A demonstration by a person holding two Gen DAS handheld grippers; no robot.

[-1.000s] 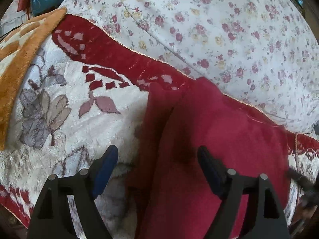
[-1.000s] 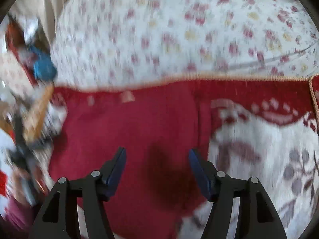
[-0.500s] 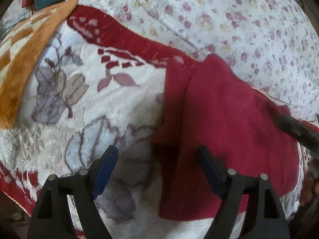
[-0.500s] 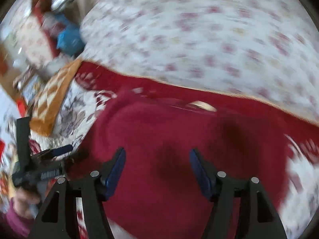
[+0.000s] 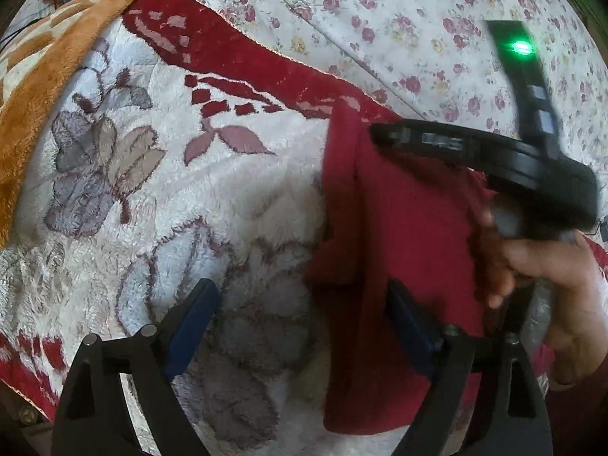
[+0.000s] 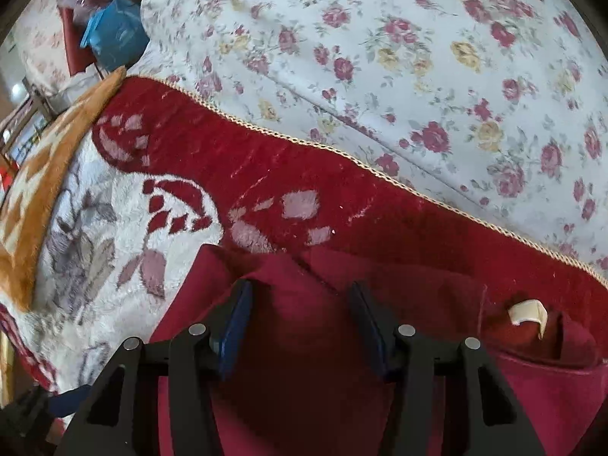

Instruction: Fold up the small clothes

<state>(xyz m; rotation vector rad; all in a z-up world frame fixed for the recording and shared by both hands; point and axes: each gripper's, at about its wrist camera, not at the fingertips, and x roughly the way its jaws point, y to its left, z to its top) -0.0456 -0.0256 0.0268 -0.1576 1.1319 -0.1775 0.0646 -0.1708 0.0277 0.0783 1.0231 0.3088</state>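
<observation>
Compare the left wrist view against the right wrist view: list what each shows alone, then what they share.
Only the left wrist view shows the right gripper's black body with its green light and the person's right hand holding it.

Only the right wrist view shows the white label inside the garment's neck, and the blue bag clearly.

Both show the red garment lying folded on the red-and-white floral blanket, the orange blanket at left, and the rose-print sheet beyond.

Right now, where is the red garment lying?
The red garment lies on the plush flowered blanket, right of centre in the left wrist view, its far end near the blanket's red border. The right gripper hovers over it.
</observation>
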